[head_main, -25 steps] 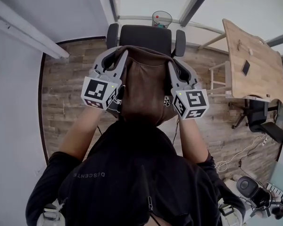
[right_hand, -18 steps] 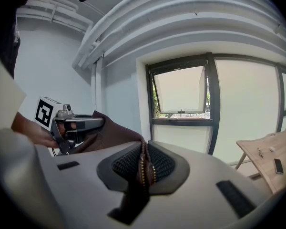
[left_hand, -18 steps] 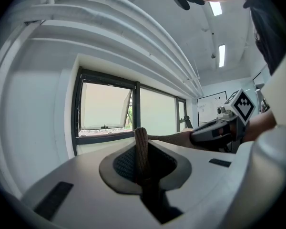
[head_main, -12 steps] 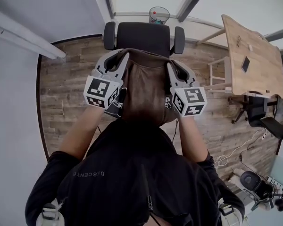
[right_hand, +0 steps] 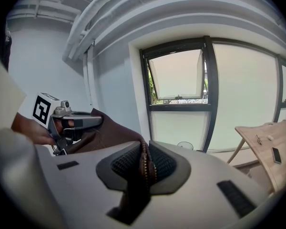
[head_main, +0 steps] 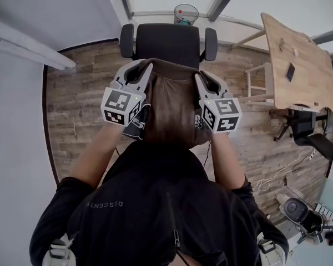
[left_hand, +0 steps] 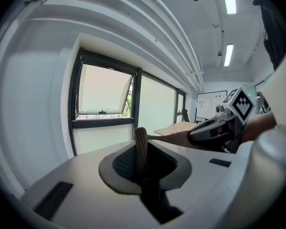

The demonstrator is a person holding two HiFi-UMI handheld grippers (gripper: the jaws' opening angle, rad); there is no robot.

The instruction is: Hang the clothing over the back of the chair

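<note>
You've got the brown leather jacket (head_main: 172, 101) at the black office chair (head_main: 166, 40)'s near back edge, seemingly not yet draped. Your left gripper (head_main: 136, 71) pinches it, and your right gripper (head_main: 204, 79)'s jaws are opening around it.

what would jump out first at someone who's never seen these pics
A brown jacket hangs spread between the two tongs in the middle of the head view, with a black office chair just beyond it by the window. The left tongs pinch one edge, while the right tongs have the zipper edge between their pads as their jaws are opening. A wooden table stands off to the right.
</note>
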